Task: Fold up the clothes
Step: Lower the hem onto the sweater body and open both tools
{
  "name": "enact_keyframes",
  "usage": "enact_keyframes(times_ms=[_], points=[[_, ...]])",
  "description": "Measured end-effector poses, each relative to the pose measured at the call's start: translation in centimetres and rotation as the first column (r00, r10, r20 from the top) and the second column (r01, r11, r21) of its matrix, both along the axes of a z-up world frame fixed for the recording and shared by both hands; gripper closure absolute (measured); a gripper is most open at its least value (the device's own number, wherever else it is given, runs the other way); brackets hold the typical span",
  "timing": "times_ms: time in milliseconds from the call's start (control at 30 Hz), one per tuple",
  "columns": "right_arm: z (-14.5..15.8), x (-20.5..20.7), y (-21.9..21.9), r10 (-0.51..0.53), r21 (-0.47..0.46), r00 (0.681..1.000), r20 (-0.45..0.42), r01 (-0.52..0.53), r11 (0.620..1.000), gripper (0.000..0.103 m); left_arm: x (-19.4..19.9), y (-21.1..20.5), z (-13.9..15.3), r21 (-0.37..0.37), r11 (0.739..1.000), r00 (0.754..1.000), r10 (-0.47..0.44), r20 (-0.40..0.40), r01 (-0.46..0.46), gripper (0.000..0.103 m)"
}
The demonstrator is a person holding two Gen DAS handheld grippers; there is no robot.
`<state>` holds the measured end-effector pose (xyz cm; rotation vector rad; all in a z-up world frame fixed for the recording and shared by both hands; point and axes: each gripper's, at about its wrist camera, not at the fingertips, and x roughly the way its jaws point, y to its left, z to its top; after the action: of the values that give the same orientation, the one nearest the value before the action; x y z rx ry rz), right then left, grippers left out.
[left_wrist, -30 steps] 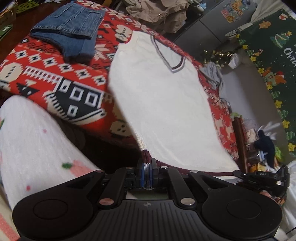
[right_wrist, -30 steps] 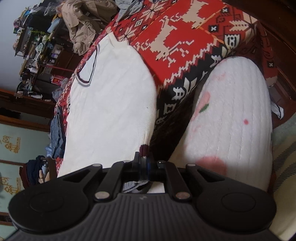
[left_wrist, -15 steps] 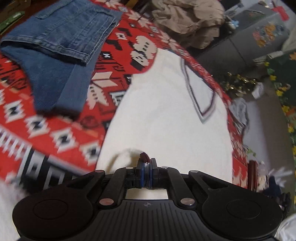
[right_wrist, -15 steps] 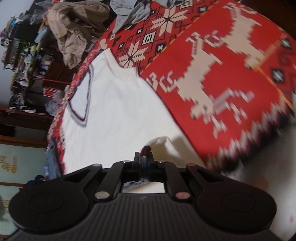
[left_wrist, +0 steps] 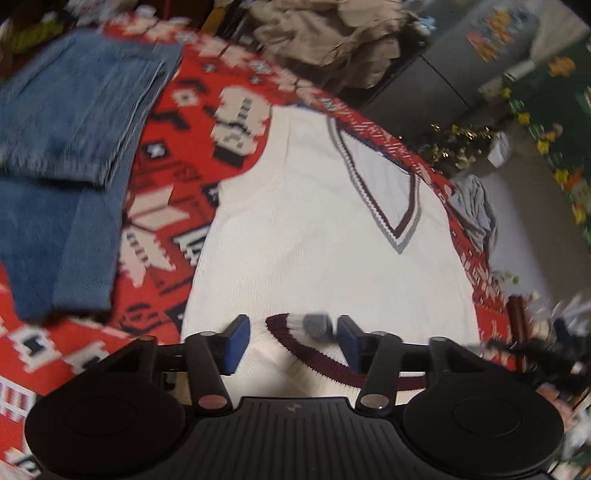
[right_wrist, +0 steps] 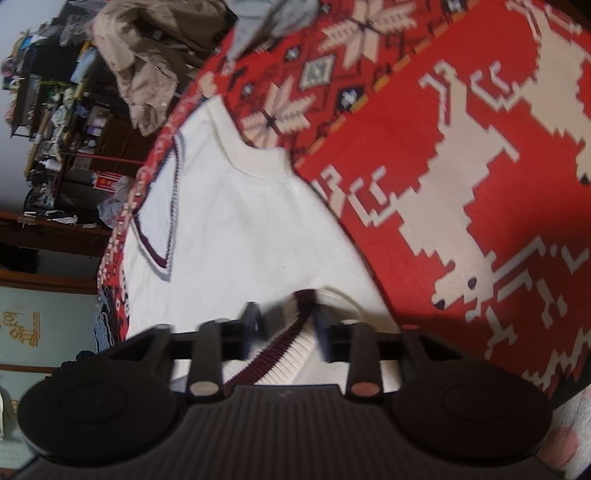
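A white knit vest (left_wrist: pixel 314 229) with a maroon and grey V-neck lies flat on a red patterned blanket (left_wrist: pixel 166 206). Its maroon-striped hem (left_wrist: pixel 314 354) is folded up onto the body. My left gripper (left_wrist: pixel 291 334) stands open over one hem corner, which lies loose between the blue pads. In the right wrist view the same vest (right_wrist: pixel 229 236) fills the middle. The other hem corner (right_wrist: pixel 280 343) sits between the spread fingers of my right gripper (right_wrist: pixel 286 325), which is open and blurred.
Folded blue jeans (left_wrist: pixel 66 147) lie on the blanket left of the vest. A heap of beige clothes (left_wrist: pixel 332 33) sits beyond the far edge, and a grey cloth (left_wrist: pixel 476 214) lies on the floor. The blanket (right_wrist: pixel 461 184) stretches right of the vest. A person's knee (right_wrist: pixel 569 435) shows at the lower right.
Both grippers carried the hem up from the near edge onto the vest's body, then opened and let the hem corners go.
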<state>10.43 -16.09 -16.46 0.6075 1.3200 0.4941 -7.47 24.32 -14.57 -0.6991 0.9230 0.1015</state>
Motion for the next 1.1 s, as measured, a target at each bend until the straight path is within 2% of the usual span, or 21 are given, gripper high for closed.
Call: enact_keyframes(times_ms=[33, 67, 100, 233, 333, 367, 500, 600, 700, 767, 933, 1000, 1100], points=[[0.5, -0.1, -0.1, -0.004, 0.001, 1.000, 0.022, 0.004, 1.000, 0.035, -0.2, -0.1, 0.3, 0.013, 1.000, 1.000, -0.010, 0.009, 0.010, 0.044], [1.2, -0.2, -0.3, -0.013, 0.004, 0.999, 0.046, 0.013, 1.000, 0.021, -0.3, -0.1, 0.6, 0.025, 0.999, 1.000, -0.021, 0.019, 0.020, 0.037], [1.8, -0.3, -0.5, -0.026, 0.007, 0.997, 0.071, 0.026, 1.000, 0.015, -0.5, -0.2, 0.9, 0.042, 0.999, 0.999, -0.028, 0.026, 0.027, 0.034], [3.7, -0.4, -0.8, -0.014, 0.017, 0.991, 0.133, 0.011, 1.000, 0.010, -1.2, -1.2, 2.2, 0.168, 0.986, 0.999, -0.027, 0.022, 0.023, 0.031], [5.0, -1.2, -0.4, 0.053, -0.015, 0.978, 0.201, -0.051, 0.999, 0.002, -1.5, -2.4, 2.9, 0.283, 0.957, 0.997, -0.068, 0.031, 0.056, 0.028], [5.3, -1.6, -0.3, 0.075, -0.032, 0.972, 0.222, -0.070, 0.997, 0.001, -1.7, -2.8, 3.0, 0.321, 0.945, 0.996, -0.084, 0.038, 0.068, 0.023], [6.2, -3.6, 0.1, 0.161, -0.156, 0.950, 0.268, -0.122, 0.980, 0.001, -2.0, -4.4, 2.8, 0.438, 0.893, 0.986, -0.148, 0.072, 0.102, 0.022], [6.5, -5.2, 0.2, 0.197, -0.210, 0.929, 0.313, -0.134, 0.968, 0.001, -2.4, -4.9, 2.7, 0.443, 0.889, 0.980, -0.173, 0.095, 0.114, 0.022], [7.0, -6.7, 0.4, 0.240, -0.234, 0.900, 0.365, -0.161, 0.959, 0.001, -2.6, -5.0, 2.7, 0.428, 0.897, 0.980, -0.168, 0.107, 0.107, 0.016], [7.5, -7.2, 0.5, 0.251, -0.235, 0.893, 0.374, -0.171, 0.957, 0.001, -2.7, -5.2, 2.9, 0.436, 0.896, 0.984, -0.143, 0.110, 0.082, 0.014], [8.6, -8.5, 0.6, 0.281, -0.237, 0.874, 0.397, -0.198, 0.951, 0.001, -2.6, -6.2, 3.5, 0.543, 0.836, 0.980, -0.170, 0.108, 0.085, 0.016], [9.0, -8.9, 0.6, 0.291, -0.245, 0.867, 0.404, -0.204, 0.948, 0.001, -2.4, -6.1, 3.3, 0.547, 0.832, 0.979, -0.180, 0.098, 0.099, 0.020], [9.4, -9.1, 0.8, 0.276, -0.310, 0.863, 0.422, -0.148, 0.939, 0.001, -2.2, -5.9, 3.0, 0.548, 0.831, 0.974, -0.193, 0.118, 0.098, 0.019]])
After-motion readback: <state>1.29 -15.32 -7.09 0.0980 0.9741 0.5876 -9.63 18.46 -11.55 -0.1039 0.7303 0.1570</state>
